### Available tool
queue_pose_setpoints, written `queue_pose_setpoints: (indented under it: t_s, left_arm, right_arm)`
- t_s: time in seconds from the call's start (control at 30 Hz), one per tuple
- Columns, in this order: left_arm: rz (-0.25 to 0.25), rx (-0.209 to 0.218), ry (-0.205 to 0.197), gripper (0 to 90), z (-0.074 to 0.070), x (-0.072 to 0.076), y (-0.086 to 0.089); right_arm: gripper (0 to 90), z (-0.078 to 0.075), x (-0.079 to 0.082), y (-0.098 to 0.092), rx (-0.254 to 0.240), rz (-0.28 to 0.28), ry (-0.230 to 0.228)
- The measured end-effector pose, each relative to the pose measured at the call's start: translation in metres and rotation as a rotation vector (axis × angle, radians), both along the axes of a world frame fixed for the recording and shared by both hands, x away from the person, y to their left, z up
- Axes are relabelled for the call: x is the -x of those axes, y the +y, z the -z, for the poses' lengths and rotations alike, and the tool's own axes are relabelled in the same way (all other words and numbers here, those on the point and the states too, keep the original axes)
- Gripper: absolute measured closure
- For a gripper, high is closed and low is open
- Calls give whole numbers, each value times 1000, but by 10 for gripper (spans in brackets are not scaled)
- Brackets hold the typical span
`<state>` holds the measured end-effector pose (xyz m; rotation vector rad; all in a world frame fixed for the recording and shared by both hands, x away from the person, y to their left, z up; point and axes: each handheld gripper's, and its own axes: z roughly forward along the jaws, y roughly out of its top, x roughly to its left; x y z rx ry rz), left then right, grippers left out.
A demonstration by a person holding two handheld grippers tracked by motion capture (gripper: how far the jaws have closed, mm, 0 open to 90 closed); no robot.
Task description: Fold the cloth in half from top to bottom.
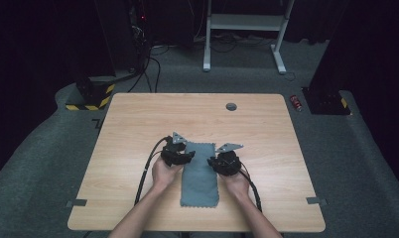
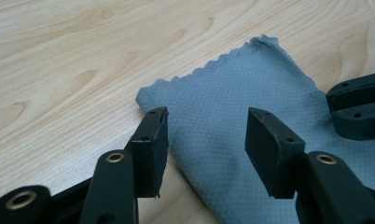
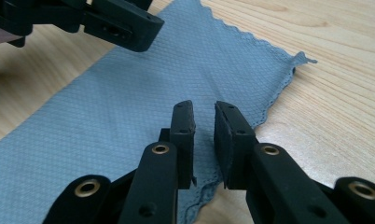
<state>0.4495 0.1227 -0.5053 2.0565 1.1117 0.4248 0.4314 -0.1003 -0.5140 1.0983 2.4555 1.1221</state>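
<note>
Grey-blue cloth (image 1: 200,174) lies flat as a long strip on the near middle of the wooden table (image 1: 138,124), its pinked edges showing. Left gripper (image 2: 206,151) sits at the cloth's left edge near the far end, jaws apart, one pad over bare wood and one over fabric, nothing clamped. Right gripper (image 3: 204,140) is at the right edge, jaws nearly together with a narrow gap, hovering over the hem; no fabric visibly pinched between them.

Risk, my judgement: the right jaws may close on air or catch only the top fringe, so the edge slips free on lifting. The uneven left straddle could drag the strip askew.
</note>
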Motion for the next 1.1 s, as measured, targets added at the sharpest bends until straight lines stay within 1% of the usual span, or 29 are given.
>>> queue_pose_setpoints:
  t_s: [0.07, 0.17, 0.2, 0.23, 0.27, 0.3, 0.37, 0.4, 0.43, 0.47, 0.5, 0.53, 0.6, 0.67, 0.73, 0.77, 0.8, 0.83, 0.87, 0.9, 0.97, 1.0, 1.03, 1.07, 1.1]
  left_arm:
    - [-10, -12, 13, 496, 3, -3, 2]
    - [-16, -22, 16, 496, 5, -4, 3]
    - [-29, -28, 24, 496, 7, -6, 6]
    - [-37, -30, 25, 496, 8, -7, 7]
    - [-42, -41, 28, 496, 8, -8, 9]
    - [-42, -41, 28, 496, 8, -8, 9]
    - [-64, -49, 40, 496, 11, -10, 13]
    - [-70, -39, 44, 496, 11, -11, 14]
    - [-70, -39, 44, 496, 11, -11, 14]
    - [-76, -36, 40, 496, 11, -11, 16]
    - [-76, -36, 40, 496, 11, -11, 16]
    - [-84, -28, 30, 497, 9, -12, 18]
    - [-94, -19, 18, 498, 9, -14, 20]
    - [-104, -8, 16, 501, 9, -16, 21]
    - [-118, 18, 20, 502, 10, -18, 24]
    - [-128, 37, 26, 502, 10, -18, 25]
    - [-128, 37, 26, 502, 10, -18, 25]
    - [-131, 48, 29, 502, 10, -20, 26]
    - [-140, 51, 27, 502, 11, -21, 27]
    - [-138, 46, 22, 502, 11, -21, 27]
    - [-138, 57, 24, 502, 12, -22, 27]
    - [-132, 54, 41, 502, 12, -24, 27]
    - [-122, 56, 69, 498, 11, -27, 25]
    - [-115, 56, 68, 484, 9, -28, 24]
    - [-118, 69, 42, 484, 7, -28, 23]
  right_arm:
    - [776, 2, -2, 0, 0, 10, 13]
    - [780, 5, -5, -2, 11, 11, 16]
    - [779, 5, -5, -3, 9, 16, 23]
    - [779, 5, -6, -4, 15, 12, 13]
    - [779, 4, -6, -4, 19, 14, 15]
    - [779, 4, -6, -4, 19, 14, 15]
    - [760, 3, -8, -6, 40, 12, 6]
    - [756, 2, -9, -6, 46, 18, 3]
    - [756, 2, -9, -6, 46, 18, 3]
    - [754, -1, -10, -10, 21, 37, 5]
    - [754, -1, -10, -10, 21, 37, 5]
    - [754, -3, -11, -14, 6, 54, 5]
    - [754, -5, -15, -15, 15, 60, -1]
    - [753, -8, -20, -14, 20, 68, -4]
    - [750, -10, -25, -13, 5, 88, -6]
    - [748, -11, -27, -13, -4, 98, 2]
    - [741, -11, -30, -12, -7, 106, 1]
    - [741, -11, -30, -12, -7, 106, 1]
    - [722, -11, -36, -11, -14, 122, 4]
    - [719, -11, -37, -12, -18, 129, -4]
    - [708, -11, -41, -12, -22, 147, 16]
    - [701, -10, -45, -11, -19, 154, 23]
    - [694, -9, -46, -10, -20, 165, 26]
    - [685, -9, -48, -10, -20, 168, 27]
    - [680, -9, -50, -9, -20, 174, 30]
